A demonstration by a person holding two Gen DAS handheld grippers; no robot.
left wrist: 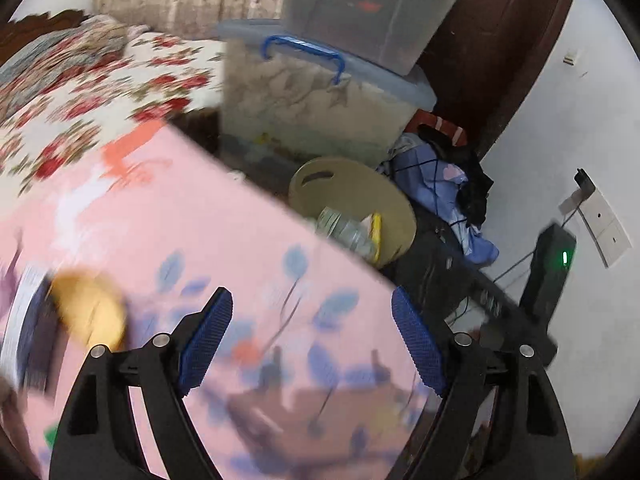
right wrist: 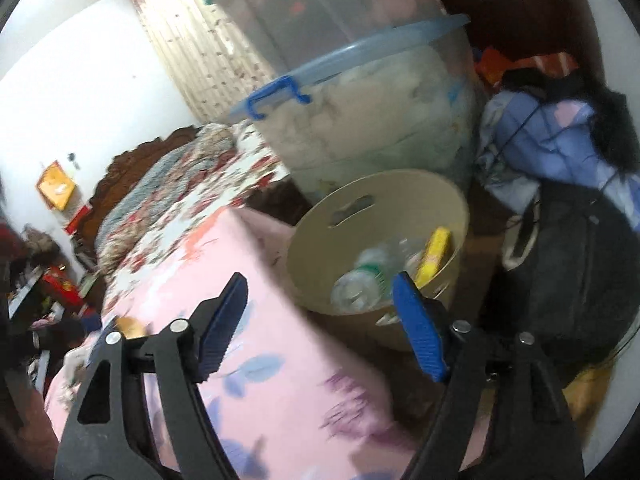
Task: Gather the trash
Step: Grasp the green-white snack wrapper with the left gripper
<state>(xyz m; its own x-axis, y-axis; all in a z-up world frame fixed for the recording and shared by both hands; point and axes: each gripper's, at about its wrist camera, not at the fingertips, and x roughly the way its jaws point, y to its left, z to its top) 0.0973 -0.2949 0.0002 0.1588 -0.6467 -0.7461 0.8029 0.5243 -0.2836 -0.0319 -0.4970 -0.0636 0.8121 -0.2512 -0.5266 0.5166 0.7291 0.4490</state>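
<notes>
A beige round waste bin [right wrist: 456, 216] stands on the floor beside the pink bed; it also shows in the left wrist view [left wrist: 384, 184]. It holds a clear plastic bottle [right wrist: 360, 280] and a yellow packet [right wrist: 434, 254]; both also show in the left wrist view, bottle [left wrist: 346, 232] and packet [left wrist: 375, 236]. My right gripper [right wrist: 320, 320] is open and empty, just above the bin's near rim. My left gripper [left wrist: 312, 328] is open and empty over the pink sheet [left wrist: 224, 264]. A blurred orange-yellow item [left wrist: 92, 312] lies on the sheet at the left.
Two stacked clear storage boxes with blue lids [right wrist: 360, 120] stand behind the bin. A pile of blue and black clothes [right wrist: 560, 132] and a black bag [right wrist: 580, 276] lie to the right. A black device with a green light [left wrist: 550, 276] stands near the wall.
</notes>
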